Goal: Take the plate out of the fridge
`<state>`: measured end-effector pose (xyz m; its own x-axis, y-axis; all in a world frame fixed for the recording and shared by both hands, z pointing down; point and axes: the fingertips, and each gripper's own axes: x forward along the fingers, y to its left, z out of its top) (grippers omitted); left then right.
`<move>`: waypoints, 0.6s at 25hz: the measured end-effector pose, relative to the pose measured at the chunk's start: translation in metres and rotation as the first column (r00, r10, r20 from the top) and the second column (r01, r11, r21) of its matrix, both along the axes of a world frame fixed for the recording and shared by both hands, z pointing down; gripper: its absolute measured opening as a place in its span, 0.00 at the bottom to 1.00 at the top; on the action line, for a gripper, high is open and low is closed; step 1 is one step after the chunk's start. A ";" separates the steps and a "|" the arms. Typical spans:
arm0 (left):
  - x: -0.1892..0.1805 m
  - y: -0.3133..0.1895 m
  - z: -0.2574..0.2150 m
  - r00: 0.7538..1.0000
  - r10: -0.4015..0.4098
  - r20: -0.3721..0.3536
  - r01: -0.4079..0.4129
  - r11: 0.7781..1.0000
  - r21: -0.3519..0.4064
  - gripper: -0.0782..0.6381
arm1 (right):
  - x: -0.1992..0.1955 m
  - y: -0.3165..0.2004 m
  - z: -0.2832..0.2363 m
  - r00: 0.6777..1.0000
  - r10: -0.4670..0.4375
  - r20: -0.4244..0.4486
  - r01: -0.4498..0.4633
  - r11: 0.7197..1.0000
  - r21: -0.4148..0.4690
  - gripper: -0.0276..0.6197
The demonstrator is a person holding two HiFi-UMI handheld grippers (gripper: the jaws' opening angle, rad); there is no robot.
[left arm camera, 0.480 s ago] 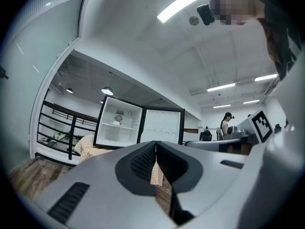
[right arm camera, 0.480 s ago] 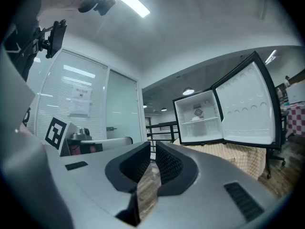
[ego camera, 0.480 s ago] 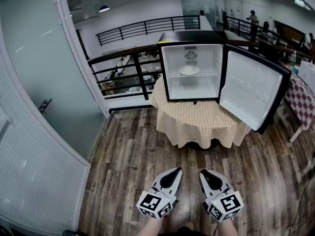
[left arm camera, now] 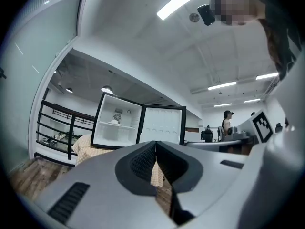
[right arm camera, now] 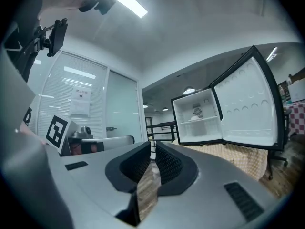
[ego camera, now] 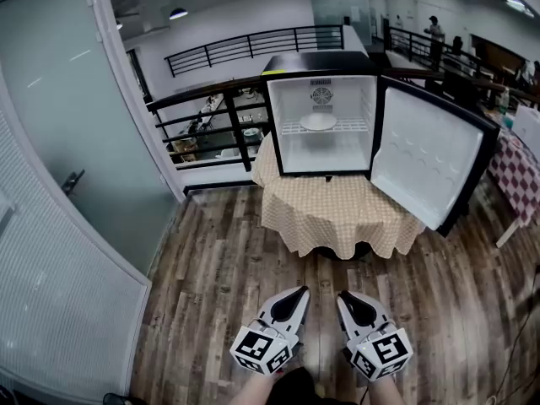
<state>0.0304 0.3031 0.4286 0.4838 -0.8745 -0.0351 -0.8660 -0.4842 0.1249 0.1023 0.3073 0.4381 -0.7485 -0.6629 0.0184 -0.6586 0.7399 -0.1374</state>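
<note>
The fridge (ego camera: 316,62) is a small cube with a black case and a white inside. It stands upright on a round table (ego camera: 337,218) draped in a tan checked cloth, with its open front facing the head view. Its door (ego camera: 422,163) is swung wide open to the right in that view, hinged on that side, and shows a white moulded inner face. Inside, a white wire shelf (ego camera: 354,126) crosses the cabinet about halfway up, with a round fan grille (ego camera: 321,96) on the back wall above it. The plate (ego camera: 318,121) is pale, round and shallow, and lies flat on that shelf near its middle, under the grille
</note>
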 end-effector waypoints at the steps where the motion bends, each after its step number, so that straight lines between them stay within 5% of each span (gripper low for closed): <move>1: 0.001 -0.003 0.000 1.000 0.001 0.001 -0.001 1.000 0.002 0.12 | 0.001 -0.003 0.000 1.000 0.002 0.001 -0.002 1.000 0.003 0.13; 15: 0.016 -0.070 -0.006 0.998 0.057 0.001 -0.057 0.998 0.010 0.12 | -0.010 -0.062 -0.007 0.999 -0.023 -0.024 0.023 1.000 0.016 0.13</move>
<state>0.0466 0.2330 0.4225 0.5330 -0.8450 -0.0436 -0.8369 -0.5341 0.1195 0.0925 0.2454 0.4314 -0.7630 -0.6459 0.0256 -0.6443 0.7569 -0.1096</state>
